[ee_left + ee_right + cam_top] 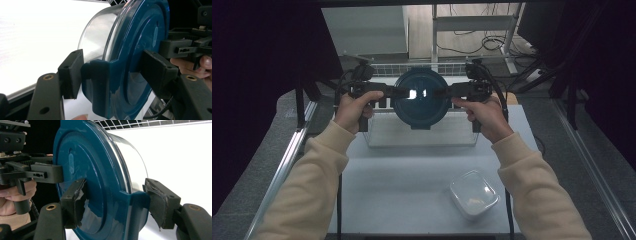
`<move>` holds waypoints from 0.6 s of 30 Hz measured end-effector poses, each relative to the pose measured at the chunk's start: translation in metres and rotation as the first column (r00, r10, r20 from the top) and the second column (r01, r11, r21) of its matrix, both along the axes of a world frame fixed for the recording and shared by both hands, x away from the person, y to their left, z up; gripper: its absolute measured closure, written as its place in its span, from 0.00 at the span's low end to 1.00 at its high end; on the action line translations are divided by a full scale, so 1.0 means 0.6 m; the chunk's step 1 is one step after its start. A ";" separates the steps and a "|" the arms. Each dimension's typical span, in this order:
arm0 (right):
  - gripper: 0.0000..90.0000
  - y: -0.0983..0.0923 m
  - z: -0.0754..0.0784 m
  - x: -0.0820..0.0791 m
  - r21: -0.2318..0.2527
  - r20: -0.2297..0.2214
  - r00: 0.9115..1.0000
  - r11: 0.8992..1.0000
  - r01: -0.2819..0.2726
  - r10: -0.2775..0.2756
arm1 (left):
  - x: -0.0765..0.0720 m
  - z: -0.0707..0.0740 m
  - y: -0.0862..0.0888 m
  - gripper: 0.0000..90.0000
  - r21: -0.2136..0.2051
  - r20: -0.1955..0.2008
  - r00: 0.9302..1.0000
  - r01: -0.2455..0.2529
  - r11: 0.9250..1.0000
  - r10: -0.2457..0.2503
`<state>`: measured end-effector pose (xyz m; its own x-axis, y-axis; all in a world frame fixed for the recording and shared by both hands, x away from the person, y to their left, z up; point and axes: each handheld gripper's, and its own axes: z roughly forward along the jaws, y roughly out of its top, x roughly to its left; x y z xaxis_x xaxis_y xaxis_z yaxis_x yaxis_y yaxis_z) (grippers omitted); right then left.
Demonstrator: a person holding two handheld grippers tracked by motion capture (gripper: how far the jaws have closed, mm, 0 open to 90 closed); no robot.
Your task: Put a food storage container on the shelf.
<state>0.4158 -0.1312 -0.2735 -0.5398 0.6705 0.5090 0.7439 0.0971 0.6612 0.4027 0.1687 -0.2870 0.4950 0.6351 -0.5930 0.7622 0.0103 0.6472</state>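
- Nearest my high camera sit the cream sleeves, then a small clear lidded box [473, 193] on the pale table [402, 185], well apart from the work.
- I have the round container with the blue lid [421, 98] held up in the air between both tools, above a clear bin [422, 131] at the table's far side.
- The left gripper [404, 92] pinches its left edge: in the left gripper view one pad [72, 72] sits against the clasp tab, the other on the lid face.
- The right gripper [438, 93] pinches the opposite edge the same way, one pad [75, 202] on the lid and one behind the tab.
- The lid faces me, so the container's axis runs front to back and the grip line lies across it; both hands are equally near.
- Beyond the table I see a wire grid, a shelf frame and loose cables on the floor.
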 end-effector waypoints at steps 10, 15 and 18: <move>0.39 0.004 0.009 0.028 0.006 -0.006 1.000 1.000 -0.006 0.006 | 0.029 0.016 0.006 0.41 -0.010 -0.002 1.000 -0.010 1.000 0.010; 0.39 0.003 0.012 0.036 0.008 -0.006 1.000 1.000 -0.007 0.007 | 0.039 0.019 0.006 0.41 -0.007 -0.005 1.000 -0.010 1.000 0.010; 0.39 0.004 0.014 0.044 0.004 -0.012 1.000 1.000 -0.007 0.007 | 0.045 0.019 0.006 0.41 -0.009 -0.010 1.000 -0.009 1.000 0.009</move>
